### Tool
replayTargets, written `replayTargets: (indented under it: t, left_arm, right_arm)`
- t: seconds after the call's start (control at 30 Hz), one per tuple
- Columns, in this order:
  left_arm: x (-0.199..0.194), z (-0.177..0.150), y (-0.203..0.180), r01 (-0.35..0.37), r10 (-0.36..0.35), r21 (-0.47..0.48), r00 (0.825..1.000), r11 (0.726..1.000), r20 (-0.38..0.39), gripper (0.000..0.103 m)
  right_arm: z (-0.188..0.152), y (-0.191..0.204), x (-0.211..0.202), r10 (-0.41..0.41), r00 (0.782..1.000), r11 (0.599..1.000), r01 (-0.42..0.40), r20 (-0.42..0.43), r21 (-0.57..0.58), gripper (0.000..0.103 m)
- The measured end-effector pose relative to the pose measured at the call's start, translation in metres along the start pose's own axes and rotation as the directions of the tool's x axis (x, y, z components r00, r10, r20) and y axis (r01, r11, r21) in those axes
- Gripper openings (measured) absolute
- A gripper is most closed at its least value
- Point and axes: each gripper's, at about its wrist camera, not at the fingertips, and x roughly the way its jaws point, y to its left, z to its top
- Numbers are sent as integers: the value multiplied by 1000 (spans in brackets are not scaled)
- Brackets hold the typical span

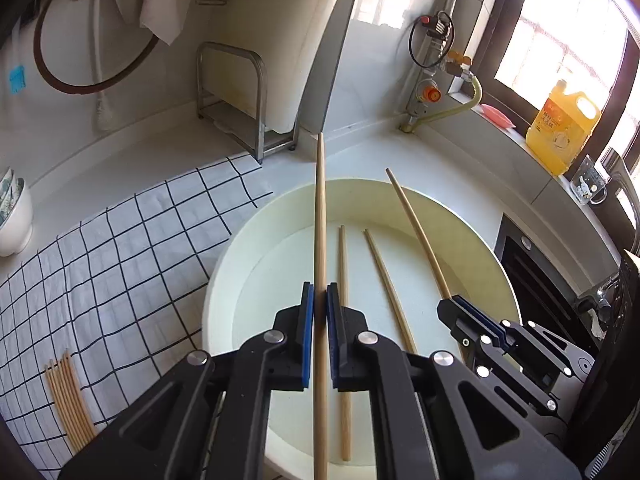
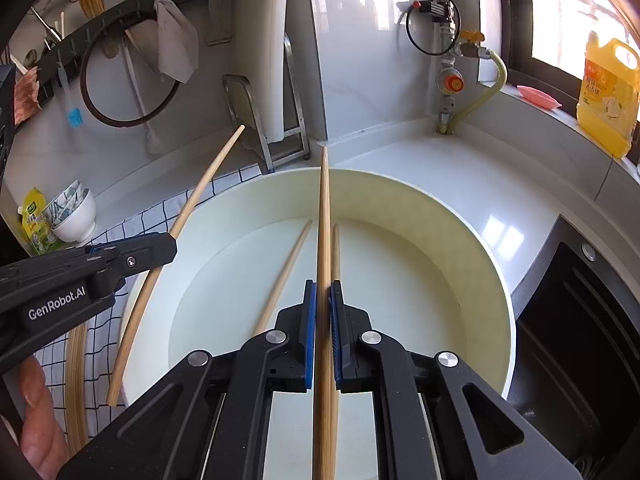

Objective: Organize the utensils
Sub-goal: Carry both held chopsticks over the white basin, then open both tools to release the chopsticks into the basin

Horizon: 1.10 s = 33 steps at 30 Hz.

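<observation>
Both grippers are lifting chopsticks out of the basin, so the step in hand looks like the carry from basin to cloth. The left gripper is pinching one chopstick between fingers closed down to its width, the stick running straight ahead above the basin. The right gripper is clamping its own chopstick the same way, fingers narrowed onto it (nothing else is in either grip).

The next move, as I judge it, is calling for a swing left to the checked cloth on the bench, where a bundle is already lying, and for setting each stick down parallel to that bundle before the fingers are opened.

Counting: two chopsticks are being held, one per gripper; two loose chopsticks are lying flat on the basin floor beside each other. The bundle on the cloth is showing roughly six, too tightly packed to count surely. One basin, one cloth.
</observation>
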Motion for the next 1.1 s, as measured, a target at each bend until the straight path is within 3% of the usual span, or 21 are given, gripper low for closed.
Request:
replayTargets:
  t: [0.47, 0.57, 0.73, 1.1]
  left_arm:
    - [33, -6, -8, -32, 33, 17, 997, 999, -68, 8]
    - [30, -6, -7, -44, 45, 17, 998, 999, -53, 18]
    - [18, -6, -3, -66, 67, 15, 998, 998, -16, 44]
    - [-16, -12, 8, -98, 98, -1, 994, 995, 44, 49]
  right_arm:
    - [-1, -14, 14, 0, 999, 999, 1, -37, 35, 7]
    - [-1, -15, 10, -11, 1000, 999, 12, -18, 37, 21]
    - [-1, -16, 4, -16, 1000, 999, 16, -4, 45, 22]
    - [-3, -5, -16, -15, 1000, 999, 15, 19, 29, 25]
